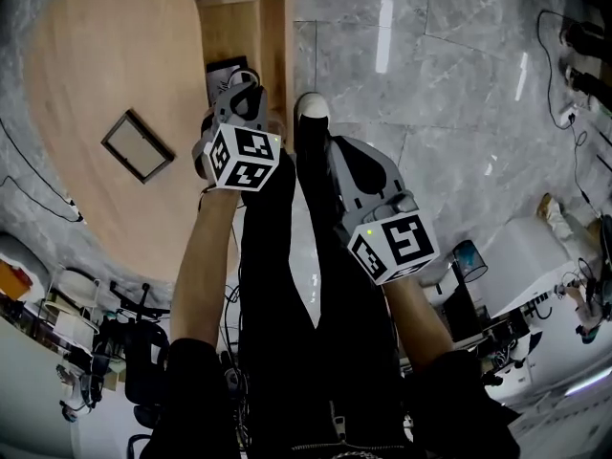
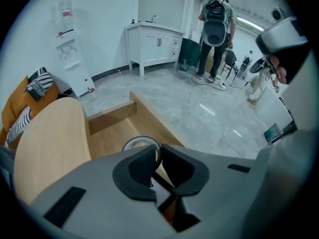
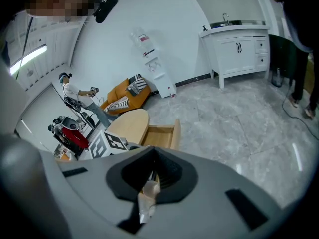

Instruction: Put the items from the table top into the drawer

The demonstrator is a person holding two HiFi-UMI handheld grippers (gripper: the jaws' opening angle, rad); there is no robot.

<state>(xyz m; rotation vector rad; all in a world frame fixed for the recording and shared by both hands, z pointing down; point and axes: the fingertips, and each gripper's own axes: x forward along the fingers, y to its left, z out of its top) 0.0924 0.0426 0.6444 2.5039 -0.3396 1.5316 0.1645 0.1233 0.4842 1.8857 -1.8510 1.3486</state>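
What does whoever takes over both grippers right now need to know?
Left gripper: shut on the rim of a round pale-rimmed thing, held at the open drawer.
Right gripper: shut on a small pale thing, too little of it showing to name; it is off to the drawer's side, over the floor.
Table: one dark-framed panel lies flat on it.
Done: two items picked up.
Left: release both into the drawer, then probably fetch the panel.
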